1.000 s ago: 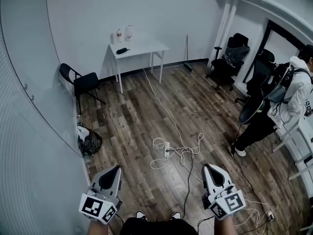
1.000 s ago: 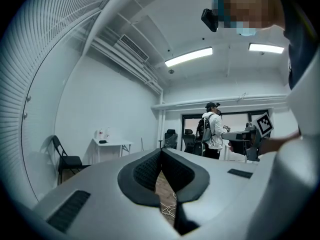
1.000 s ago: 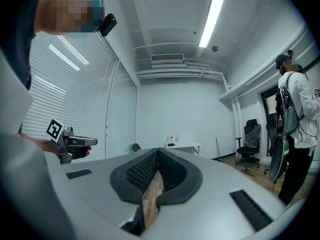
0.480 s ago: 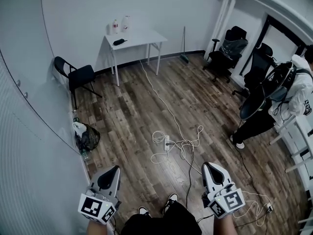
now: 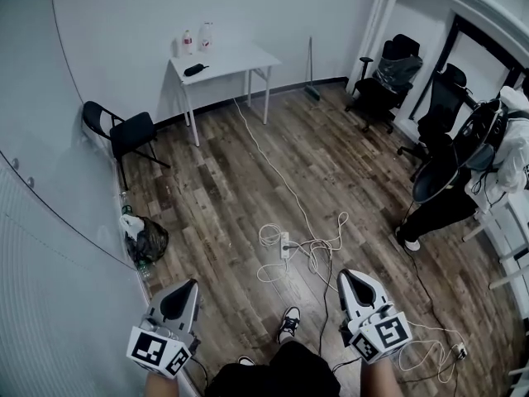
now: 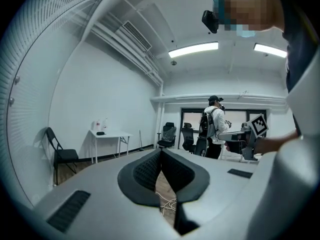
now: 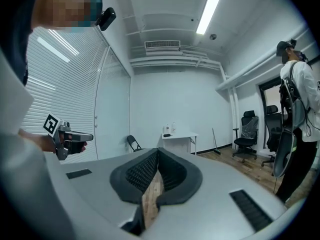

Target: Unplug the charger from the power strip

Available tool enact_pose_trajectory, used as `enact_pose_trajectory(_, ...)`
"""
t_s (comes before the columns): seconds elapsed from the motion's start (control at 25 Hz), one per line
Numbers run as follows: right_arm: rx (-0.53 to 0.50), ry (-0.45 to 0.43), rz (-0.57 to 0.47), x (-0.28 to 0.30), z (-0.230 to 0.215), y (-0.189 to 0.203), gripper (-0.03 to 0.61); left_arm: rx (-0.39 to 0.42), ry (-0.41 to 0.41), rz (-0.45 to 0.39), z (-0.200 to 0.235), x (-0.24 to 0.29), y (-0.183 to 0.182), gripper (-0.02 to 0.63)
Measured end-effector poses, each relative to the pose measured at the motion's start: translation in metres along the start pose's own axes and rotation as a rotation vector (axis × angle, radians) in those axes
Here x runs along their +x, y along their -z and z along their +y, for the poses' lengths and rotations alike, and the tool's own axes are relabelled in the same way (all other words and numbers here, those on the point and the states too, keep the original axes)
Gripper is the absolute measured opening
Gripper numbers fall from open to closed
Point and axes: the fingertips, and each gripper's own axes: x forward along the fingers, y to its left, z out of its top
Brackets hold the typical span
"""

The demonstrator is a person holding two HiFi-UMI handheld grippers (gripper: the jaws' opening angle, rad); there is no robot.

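Observation:
A white power strip [image 5: 284,245] lies on the wood floor among looped white cables [image 5: 269,236]. A small dark plug sits in it, and a black cable [image 5: 321,304] runs from there toward me. Both grippers hang well short of the strip, nearer to me, and are empty. The left gripper [image 5: 192,284] is at the lower left, its jaws shut [image 6: 161,152]. The right gripper [image 5: 345,275] is at the lower right, also shut [image 7: 158,151]. A bit of the white cable [image 6: 168,204] shows below the left jaws.
A white table [image 5: 219,60] with bottles stands at the far wall, with a folding chair [image 5: 124,131] to its left. A black rubbish bag [image 5: 149,240] lies by the left wall. Office chairs [image 5: 388,85] and a person [image 5: 496,164] are at the right. More cable [image 5: 438,346] trails at the lower right.
The view has moved forward, so the power strip sits closer. Both grippers have come slightly lower, still shut. My feet have stepped.

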Motion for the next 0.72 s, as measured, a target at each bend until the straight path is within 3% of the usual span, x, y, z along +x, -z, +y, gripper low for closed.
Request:
enact_pose_trajectory(0.36,0.071,-0.008,0.051,0.067,-0.140,0.016,0.021,0.019,0.066,0.051,-0.026,0.162,-0.012,0.021)
enact_pose_trajectory(0.72,0.150,-0.016,0.066,0.111,-0.264,0.027,0.021,0.064,0.188,0.100,-0.070,0.308,-0.014,0.021)
